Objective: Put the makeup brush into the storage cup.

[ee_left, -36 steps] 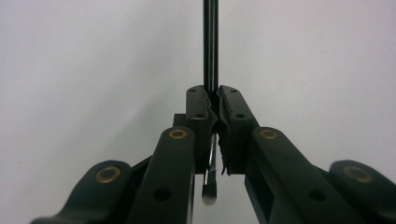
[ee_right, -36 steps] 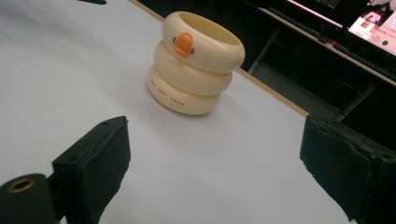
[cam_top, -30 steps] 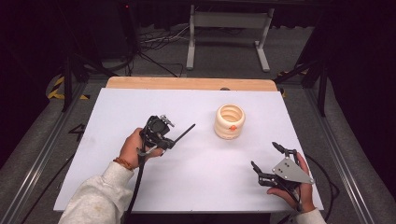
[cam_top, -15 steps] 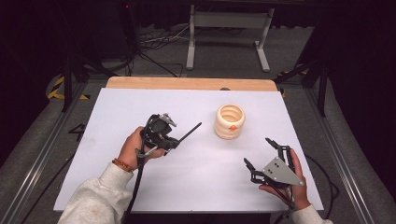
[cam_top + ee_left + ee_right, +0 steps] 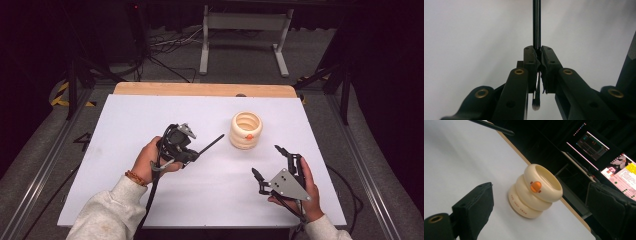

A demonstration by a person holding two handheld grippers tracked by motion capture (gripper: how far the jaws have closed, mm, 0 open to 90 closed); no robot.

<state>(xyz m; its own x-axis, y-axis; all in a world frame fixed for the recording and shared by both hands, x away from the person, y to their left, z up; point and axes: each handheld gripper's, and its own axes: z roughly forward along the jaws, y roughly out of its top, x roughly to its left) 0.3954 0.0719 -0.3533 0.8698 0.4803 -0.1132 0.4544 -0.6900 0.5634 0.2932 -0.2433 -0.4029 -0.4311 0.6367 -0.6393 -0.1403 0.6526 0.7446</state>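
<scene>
Cream plastic, three stacked rings with an orange dot on the front: that's your holder (image 5: 246, 130), standing upright on the white desk (image 5: 125, 125), nearer the far edge than the near one and a little right of the middle. Your left gripper (image 5: 192, 152) has its jaws clamped tight on the black brushes (image 5: 212, 144). From the left gripper view you can see two thin handles (image 5: 536, 22) running side by side straight out past the pads, and a small bristle tip (image 5: 535, 106) hanging below the jaws on your side. From above, the handles point up and to the right toward the holder, their ends near it but not touching; the tool is lifted off the desk, resting on nothing. Your left hand (image 5: 150, 162) sits about mid-desk, left of centre.

Your right gripper (image 5: 272, 162) is down by the near right corner, jaws spread wide with nothing between them. Its own view looks right through the gap: one pad (image 5: 475, 205) at the left, the other (image 5: 610, 205) at the right, and the holder (image 5: 535, 191) framed between them, well clear of both. The brush handles (image 5: 491, 126) cross the top of that view.
</scene>
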